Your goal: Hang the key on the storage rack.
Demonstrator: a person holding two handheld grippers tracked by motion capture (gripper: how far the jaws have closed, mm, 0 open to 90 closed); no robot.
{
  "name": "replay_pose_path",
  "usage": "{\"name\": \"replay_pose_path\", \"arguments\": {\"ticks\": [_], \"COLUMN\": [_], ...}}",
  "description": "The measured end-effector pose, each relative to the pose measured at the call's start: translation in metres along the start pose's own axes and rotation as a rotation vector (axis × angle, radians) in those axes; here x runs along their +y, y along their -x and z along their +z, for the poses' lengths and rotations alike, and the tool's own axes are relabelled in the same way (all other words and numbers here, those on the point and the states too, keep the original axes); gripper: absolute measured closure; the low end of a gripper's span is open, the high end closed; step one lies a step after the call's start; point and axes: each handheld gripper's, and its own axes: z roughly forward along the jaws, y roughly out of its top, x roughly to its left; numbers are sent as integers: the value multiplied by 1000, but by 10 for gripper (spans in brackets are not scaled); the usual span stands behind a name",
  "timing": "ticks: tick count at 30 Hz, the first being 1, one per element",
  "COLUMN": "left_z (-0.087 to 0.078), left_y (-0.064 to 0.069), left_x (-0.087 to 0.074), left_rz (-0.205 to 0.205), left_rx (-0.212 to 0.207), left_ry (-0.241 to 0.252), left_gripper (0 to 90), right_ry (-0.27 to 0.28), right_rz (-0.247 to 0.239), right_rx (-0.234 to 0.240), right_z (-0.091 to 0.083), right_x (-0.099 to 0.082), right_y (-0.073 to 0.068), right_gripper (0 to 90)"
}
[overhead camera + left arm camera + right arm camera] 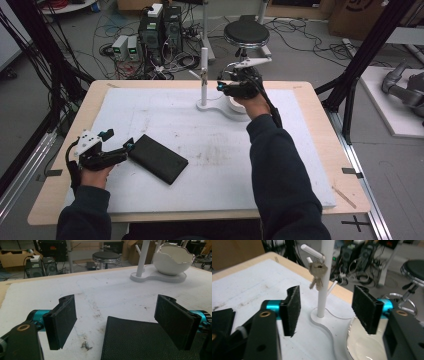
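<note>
Right gripper (325, 312) wide, empty, facing the key stand (322, 290) — left gripper (117, 322) wide at the wallet's (140, 340) edge.

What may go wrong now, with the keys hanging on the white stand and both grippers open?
1. The silver keys hang from a thin white peg; a nudge from the right gripper might drop them.
2. That gripper is over the white bowl; it might bump the rim.
3. The left gripper might push the black leather wallet away.

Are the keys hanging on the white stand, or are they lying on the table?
Hanging. In the right gripper view, the keys dangle from a peg of the white stand, clear of its base and the table.
</note>
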Motion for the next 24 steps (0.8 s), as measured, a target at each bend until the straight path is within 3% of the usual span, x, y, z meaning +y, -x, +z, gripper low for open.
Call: {"name": "replay_pose_path", "arguments": {"ticks": [3, 4, 7, 8, 9, 10, 11, 12, 13, 14, 18, 24], "left_z": [0, 1, 1, 1, 1, 0, 0, 0, 0, 1, 1, 0], "left_y": [0, -1, -1, -1, -1, -1, -1, -1, -1, -1, -1, 0], "left_x": [0, 0, 0, 0, 0, 0, 0, 0, 0, -1, -1, -1], "left_rz": [-6, -14, -16, -21, -21, -27, -27, -29, -29, -30, -29, -31], "left_rx": [-8, -13, -13, -12, -12, -15, -15, -19, -19, -21, -25, -21], "left_ry": [2, 2, 1, 0, 0, 2, 2, 3, 3, -1, -3, -7], "left_gripper": [177, 177, 177, 177, 177, 177, 177, 177, 177, 177, 177, 177], "right_ry": [14, 1, -39, -51, -51, -46, -46, -32, -32, -25, -19, -30], "right_rz": [-9, -7, -4, -9, -9, 4, 4, 21, 21, 22, 51, 55], "right_rx": [0, -20, -31, -44, -44, -35, -35, -25, -25, -15, -13, 5], "right_z": [-13, -24, -34, -43, -43, -51, -51, -58, -58, -64, -69, -69], "right_x": [-13, -28, -43, -60, -60, -77, -77, -93, -93, -107, -127, -138], "right_y": [5, 9, 12, 14, 14, 16, 16, 17, 17, 17, 17, 12], "right_gripper": [359, 288, 248, 210, 210, 210, 210, 209, 209, 209, 209, 209]}}
